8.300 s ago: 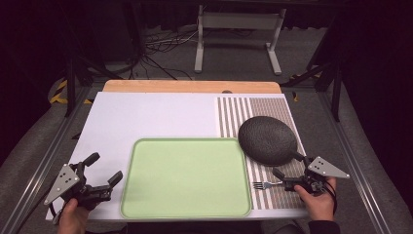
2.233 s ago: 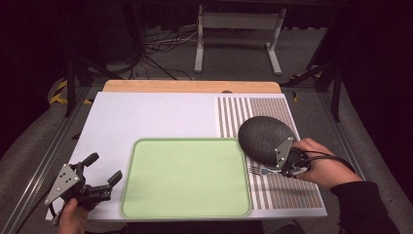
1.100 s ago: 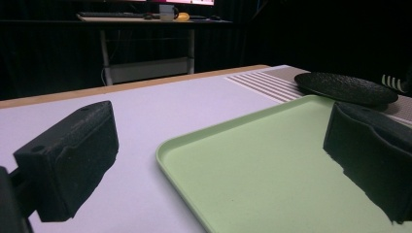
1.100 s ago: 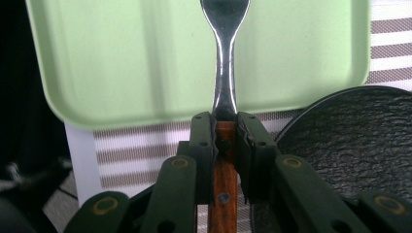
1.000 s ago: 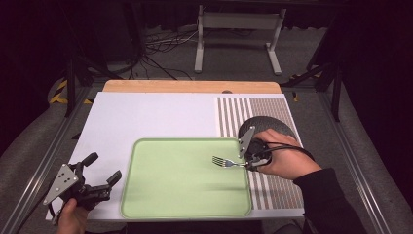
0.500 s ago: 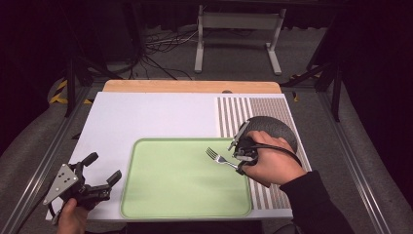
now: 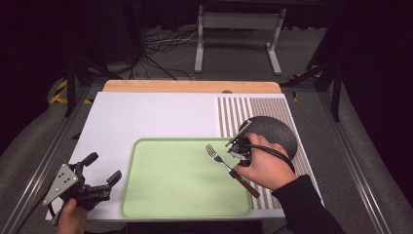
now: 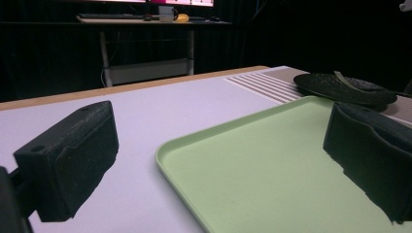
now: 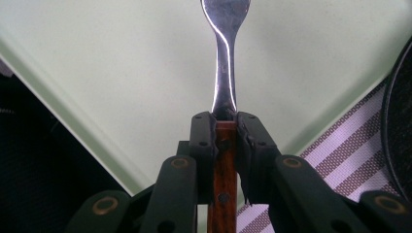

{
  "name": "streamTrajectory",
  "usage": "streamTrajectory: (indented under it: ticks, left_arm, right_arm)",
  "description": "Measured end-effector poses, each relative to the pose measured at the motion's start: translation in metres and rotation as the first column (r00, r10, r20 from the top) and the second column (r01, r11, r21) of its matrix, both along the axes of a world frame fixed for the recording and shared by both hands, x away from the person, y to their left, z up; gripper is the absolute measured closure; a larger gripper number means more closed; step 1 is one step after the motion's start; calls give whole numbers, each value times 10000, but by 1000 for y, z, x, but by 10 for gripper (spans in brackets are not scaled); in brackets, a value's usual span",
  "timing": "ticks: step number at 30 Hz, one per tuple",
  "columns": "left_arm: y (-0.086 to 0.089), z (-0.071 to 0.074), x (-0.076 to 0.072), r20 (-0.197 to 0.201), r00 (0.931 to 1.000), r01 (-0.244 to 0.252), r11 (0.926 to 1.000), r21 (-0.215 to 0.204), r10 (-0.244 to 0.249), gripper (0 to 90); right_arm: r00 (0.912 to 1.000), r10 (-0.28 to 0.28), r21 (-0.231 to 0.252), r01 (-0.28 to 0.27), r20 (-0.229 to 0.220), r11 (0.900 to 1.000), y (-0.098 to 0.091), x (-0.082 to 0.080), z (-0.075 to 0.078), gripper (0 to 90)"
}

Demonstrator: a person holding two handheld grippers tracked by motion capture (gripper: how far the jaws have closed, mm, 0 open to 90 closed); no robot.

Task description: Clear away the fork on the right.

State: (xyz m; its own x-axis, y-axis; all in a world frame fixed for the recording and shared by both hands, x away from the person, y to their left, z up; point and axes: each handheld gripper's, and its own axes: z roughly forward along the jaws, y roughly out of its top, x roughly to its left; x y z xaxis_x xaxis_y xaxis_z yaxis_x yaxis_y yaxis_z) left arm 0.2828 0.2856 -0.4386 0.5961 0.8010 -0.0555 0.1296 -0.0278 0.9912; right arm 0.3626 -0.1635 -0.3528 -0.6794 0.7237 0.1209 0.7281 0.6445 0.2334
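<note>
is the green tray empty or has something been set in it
Empty. The green tray has a bare surface; the fork reaches over it but is clamped by its wooden handle in the right hand-held gripper, not set down.

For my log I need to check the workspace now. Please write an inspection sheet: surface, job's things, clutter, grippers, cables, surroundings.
Surface: white board on the table, wooden strip at its far edge, striped mat at the right.
Job's things: green tray near the front; fork with wooden handle held over the tray's right part; dark round plate on the striped mat.
Clutter: nothing seen.
Grippers: left gripper open, at the board's front left corner, beside the tray; right gripper shut on the fork's handle.
Cables: a black cable runs from the right gripper over the hand; loose cables on the floor behind the table.
Surroundings: dark room, metal stand beyond the table.
</note>
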Motion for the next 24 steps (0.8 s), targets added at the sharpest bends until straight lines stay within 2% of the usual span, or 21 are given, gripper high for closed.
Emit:
streamTrajectory:
  ticks: [7, 13, 18, 24]
  left_arm:
    - [0, 0, 0, -5, 10000, -16, 10000, -20, 16, 0]
    - [1, 0, 0, 15, 10000, -17, 10000, -28, 17, 0]
    - [0, 0, 0, 1, 10000, -19, 10000, -32, 19, 0]
    - [1, 0, 0, 8, 10000, -27, 10000, -36, 27, 1]
  right_arm:
    - [9969, -776, -56, 775, -149, 9970, 4, 0, -8, 780]
    - [9872, -1570, 138, 1574, -298, 9874, 6, 1, -13, 780]
    - [9842, -1752, 44, 1754, -252, 9845, 6, 1, -18, 780]
    - [9760, -2169, -79, 2168, -200, 9762, 8, 2, -24, 780]
